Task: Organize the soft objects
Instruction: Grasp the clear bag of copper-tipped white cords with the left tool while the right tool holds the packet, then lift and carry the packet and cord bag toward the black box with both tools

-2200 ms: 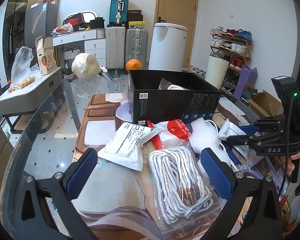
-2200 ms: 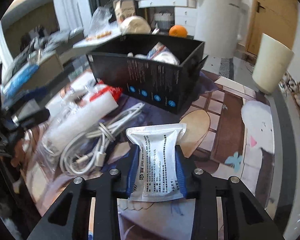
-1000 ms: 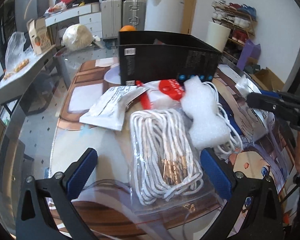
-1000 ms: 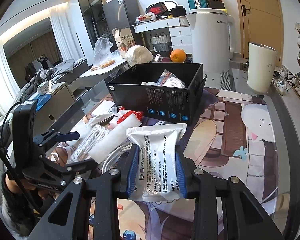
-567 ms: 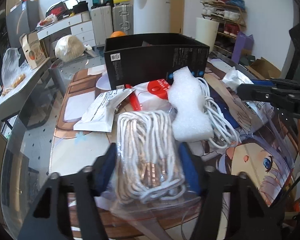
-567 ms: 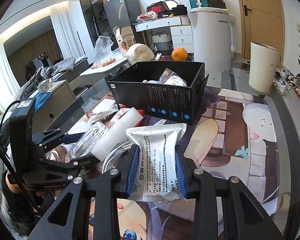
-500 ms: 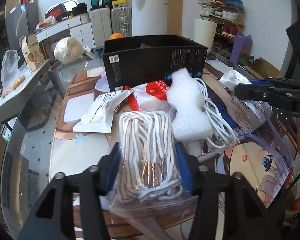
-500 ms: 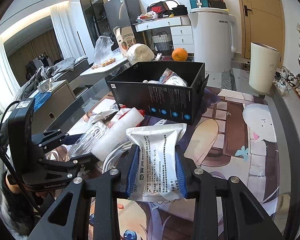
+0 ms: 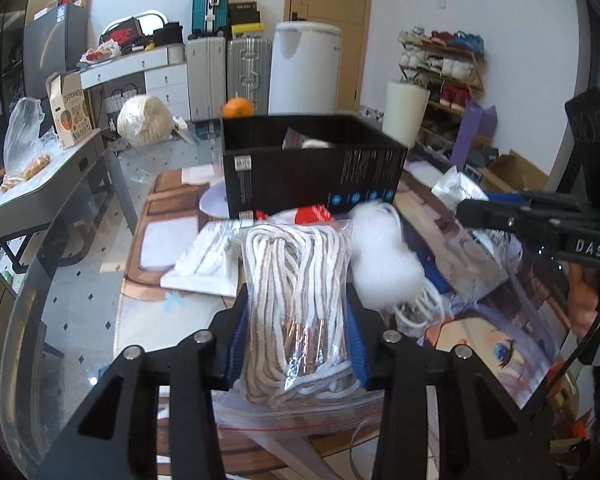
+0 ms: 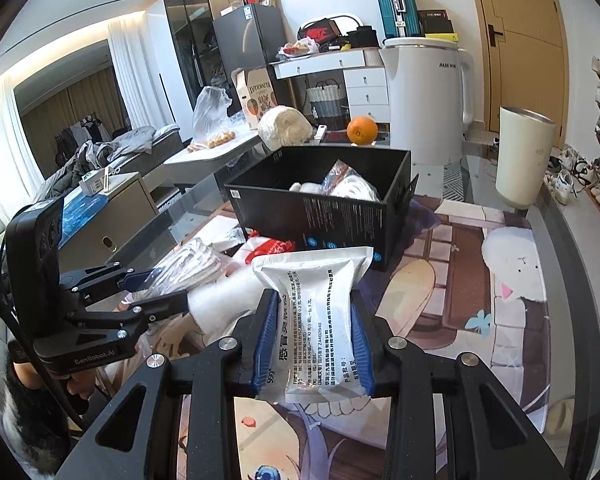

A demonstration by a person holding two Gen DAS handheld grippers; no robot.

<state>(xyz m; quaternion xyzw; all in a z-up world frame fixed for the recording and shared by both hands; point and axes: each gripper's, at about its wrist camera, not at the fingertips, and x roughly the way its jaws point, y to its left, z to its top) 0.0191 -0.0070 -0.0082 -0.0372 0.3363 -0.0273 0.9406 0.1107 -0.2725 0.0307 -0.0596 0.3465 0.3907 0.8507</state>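
**Both grippers loaded beside an open black box**

The black box (image 10: 324,216) stands open on the table, printed with small white text and a row of blue round icons along its lower edge. Inside it lie a white soft item and a clear bag of coiled white cord (image 10: 352,186); the rest of its contents cannot be made out.

The left gripper (image 9: 296,332) has just been closing, and its blue pads now press both sides of a zip bag of white rope (image 9: 296,300), which is lifted clear of the table, its lower edge hanging under the jaws. The right gripper (image 10: 312,344) is clamped on a silver-white sachet (image 10: 316,312) printed with Chinese text and a "999" mark, held above the table in front of the box.

Between the box and the grippers lies a pile: a white foam piece (image 9: 384,264), a white cable (image 9: 420,308), a flat white packet (image 9: 208,256) and a red-and-white pouch (image 9: 312,214).

The table is glass (image 9: 80,312), covered by an anime-print mat (image 10: 480,280). An orange (image 10: 362,130) and a wrapped pale bundle (image 10: 286,124) sit past the box.

Around the room stand a white appliance (image 10: 424,96) marked "AUX", silver suitcases (image 9: 228,72), a teal suitcase (image 10: 394,4), a shoe rack (image 9: 444,64), a cream bin (image 10: 522,156) and a wooden door (image 10: 520,32). The left gripper's body reads "GenRobot.AI"; the right's reads "DAS".
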